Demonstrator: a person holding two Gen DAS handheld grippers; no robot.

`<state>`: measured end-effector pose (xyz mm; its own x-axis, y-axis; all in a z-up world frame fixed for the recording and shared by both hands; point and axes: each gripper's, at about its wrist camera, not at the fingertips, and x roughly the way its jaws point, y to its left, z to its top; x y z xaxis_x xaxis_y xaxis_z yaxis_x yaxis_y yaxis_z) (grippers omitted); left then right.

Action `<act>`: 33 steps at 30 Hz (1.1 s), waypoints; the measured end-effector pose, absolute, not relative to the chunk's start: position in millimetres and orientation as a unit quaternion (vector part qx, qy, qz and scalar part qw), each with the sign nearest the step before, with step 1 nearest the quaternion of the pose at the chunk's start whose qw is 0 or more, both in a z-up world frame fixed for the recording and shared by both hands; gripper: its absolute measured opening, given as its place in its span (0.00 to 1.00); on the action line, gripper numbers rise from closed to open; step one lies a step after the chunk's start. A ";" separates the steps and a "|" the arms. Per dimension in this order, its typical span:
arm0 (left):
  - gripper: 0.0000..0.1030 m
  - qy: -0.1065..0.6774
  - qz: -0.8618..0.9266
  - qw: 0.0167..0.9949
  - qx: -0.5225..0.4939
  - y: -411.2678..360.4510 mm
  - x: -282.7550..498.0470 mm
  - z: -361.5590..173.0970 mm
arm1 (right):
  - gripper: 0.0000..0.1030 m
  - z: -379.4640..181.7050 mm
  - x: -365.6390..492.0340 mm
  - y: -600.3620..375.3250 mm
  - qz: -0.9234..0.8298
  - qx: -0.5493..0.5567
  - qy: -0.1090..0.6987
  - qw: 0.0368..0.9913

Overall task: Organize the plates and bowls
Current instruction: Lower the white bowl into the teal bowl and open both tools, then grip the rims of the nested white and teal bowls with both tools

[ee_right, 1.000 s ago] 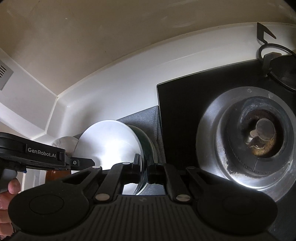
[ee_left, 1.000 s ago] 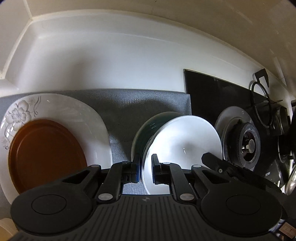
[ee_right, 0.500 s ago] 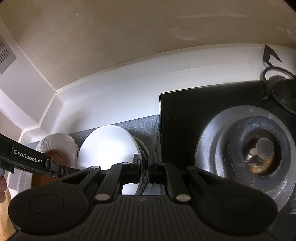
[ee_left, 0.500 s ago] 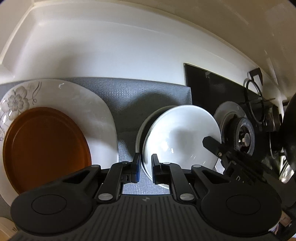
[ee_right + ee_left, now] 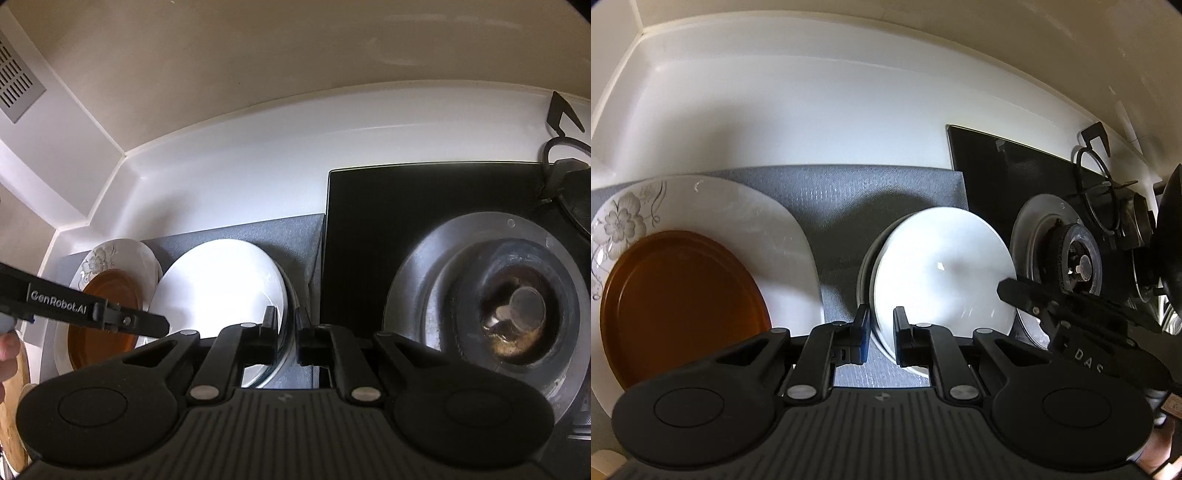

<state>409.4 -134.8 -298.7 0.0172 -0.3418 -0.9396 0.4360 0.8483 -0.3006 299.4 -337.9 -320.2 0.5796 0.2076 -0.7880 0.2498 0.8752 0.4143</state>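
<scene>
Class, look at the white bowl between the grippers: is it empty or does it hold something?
Empty: the white bowl shows a bare, glossy inside in both views.

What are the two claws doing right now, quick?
Left claw: closed on the near rim of the white bowl.
Right claw: closed on the opposite rim of the same white bowl.

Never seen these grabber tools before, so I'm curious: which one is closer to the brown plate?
Left. The left gripper sits at the white bowl's near-left rim, beside the brown plate. The right gripper straddles the bowl's opposite rim, by the stove.
</scene>
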 end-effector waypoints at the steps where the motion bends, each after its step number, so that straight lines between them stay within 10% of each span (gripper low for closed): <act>1: 0.12 0.646 -0.272 0.713 0.035 -134.8 409.9 -298.4 | 0.09 -320.7 297.8 -338.2 -0.014 0.257 0.458 0.851; 14: 0.29 0.659 -0.239 0.712 0.035 -137.5 422.8 -308.0 | 0.38 -345.4 298.4 -346.0 -0.012 0.356 0.459 0.814; 33: 0.31 0.624 -0.303 0.711 0.114 -149.1 364.2 -313.2 | 0.21 -342.1 274.4 -326.6 -0.039 0.295 0.499 0.814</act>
<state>364.2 -149.1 -313.2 0.0374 -0.2877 -0.9570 0.5728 0.7909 -0.2154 274.4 -326.6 -342.1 0.4982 0.2315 -0.8356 0.3582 0.8227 0.4414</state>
